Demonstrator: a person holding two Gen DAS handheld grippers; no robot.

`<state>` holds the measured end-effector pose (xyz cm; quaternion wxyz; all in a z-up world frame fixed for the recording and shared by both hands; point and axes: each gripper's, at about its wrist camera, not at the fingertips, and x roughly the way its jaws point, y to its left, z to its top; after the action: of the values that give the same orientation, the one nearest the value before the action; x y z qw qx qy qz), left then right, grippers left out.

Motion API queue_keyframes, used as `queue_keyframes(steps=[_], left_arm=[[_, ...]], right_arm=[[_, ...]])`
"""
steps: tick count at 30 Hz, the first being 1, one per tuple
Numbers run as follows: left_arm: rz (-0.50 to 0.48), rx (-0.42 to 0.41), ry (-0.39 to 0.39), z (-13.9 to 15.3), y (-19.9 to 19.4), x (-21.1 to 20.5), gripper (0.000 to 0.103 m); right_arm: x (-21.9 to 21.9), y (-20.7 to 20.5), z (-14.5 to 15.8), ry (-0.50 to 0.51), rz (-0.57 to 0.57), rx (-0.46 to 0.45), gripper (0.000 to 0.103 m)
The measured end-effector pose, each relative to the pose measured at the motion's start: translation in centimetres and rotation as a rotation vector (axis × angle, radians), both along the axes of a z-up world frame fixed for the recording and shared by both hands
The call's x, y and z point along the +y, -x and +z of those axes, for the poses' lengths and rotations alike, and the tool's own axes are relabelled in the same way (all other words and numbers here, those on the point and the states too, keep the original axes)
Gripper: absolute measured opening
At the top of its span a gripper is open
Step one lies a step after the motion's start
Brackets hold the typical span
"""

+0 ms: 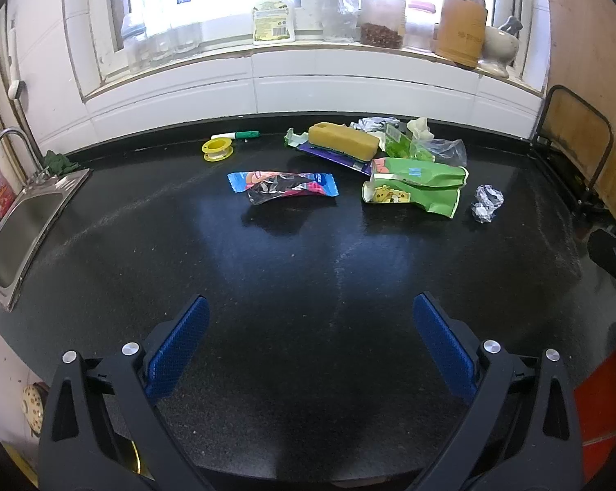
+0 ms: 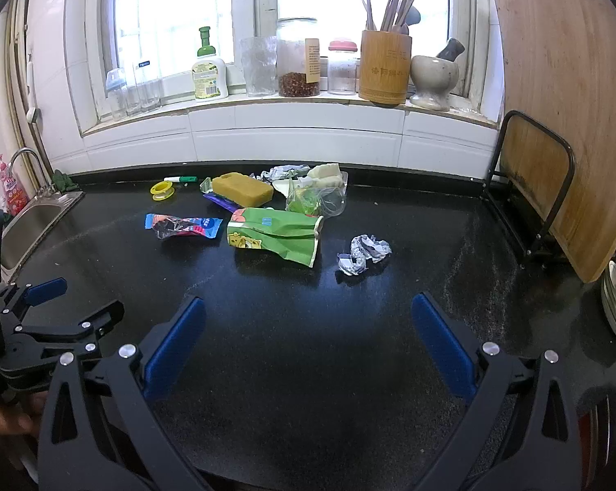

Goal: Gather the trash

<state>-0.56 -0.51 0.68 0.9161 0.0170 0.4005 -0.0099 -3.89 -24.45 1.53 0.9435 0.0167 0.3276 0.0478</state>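
Note:
Trash lies on the black counter point(image 1: 291, 270): a blue and pink wrapper point(image 1: 281, 186) point(image 2: 181, 225), a green snack bag point(image 1: 414, 186) point(image 2: 275, 235), a crumpled foil ball point(image 1: 487, 202) point(image 2: 363, 253), a clear plastic bag with green scraps point(image 1: 426, 149) point(image 2: 314, 200) and more crumpled wrappers behind it. A yellow sponge point(image 1: 342, 141) point(image 2: 242, 189) rests on a purple wrapper. My left gripper point(image 1: 310, 341) is open and empty, well short of the trash. My right gripper point(image 2: 308, 341) is open and empty, nearest the foil ball.
A steel sink point(image 1: 19, 233) is at the left. A yellow tape spool point(image 1: 216, 149) and a green marker point(image 1: 236, 136) lie near the back wall. Bottles, jars and a bamboo holder point(image 2: 384, 67) line the windowsill. A cutting board rack point(image 2: 533, 188) stands at the right.

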Motion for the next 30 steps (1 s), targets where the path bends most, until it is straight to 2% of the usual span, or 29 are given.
queue_keyframes(steps=[30], left_arm=[[-0.008,-0.001,-0.006,0.05,0.05,-0.39,0.097]], right_arm=[[0.11,0.00,-0.02,0.003,0.000,0.005,0.097]])
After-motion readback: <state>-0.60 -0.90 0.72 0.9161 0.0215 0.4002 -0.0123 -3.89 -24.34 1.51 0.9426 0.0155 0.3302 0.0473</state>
